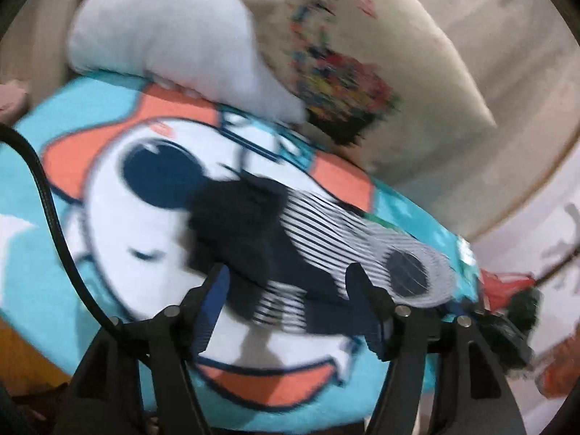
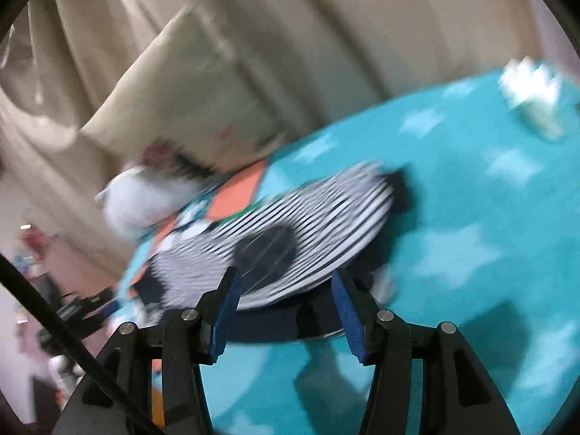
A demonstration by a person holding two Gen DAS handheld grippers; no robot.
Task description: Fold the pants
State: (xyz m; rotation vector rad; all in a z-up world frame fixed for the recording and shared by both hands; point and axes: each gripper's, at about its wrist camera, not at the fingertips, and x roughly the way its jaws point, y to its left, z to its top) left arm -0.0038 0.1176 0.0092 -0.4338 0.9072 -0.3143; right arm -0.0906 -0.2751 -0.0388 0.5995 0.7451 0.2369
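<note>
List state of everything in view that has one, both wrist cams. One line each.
left gripper: open, jaws apart, nothing pinched.
right gripper: open, jaws apart, nothing pinched.
striped pants: lying on the blanket, folded over; fold count unclear, blurred.
cartoon blanket: spread flat under the pants.
white pillow: lying at the blanket's far edge.
printed cushion: leaning behind the pillow.

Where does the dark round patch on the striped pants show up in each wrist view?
Left wrist view: the dark round patch sits right of centre, beyond the right finger of the left gripper.
Right wrist view: the same patch sits at centre, just past the right gripper.
Shared landmark: the beige embroidered pillow behind the striped pants.
</note>
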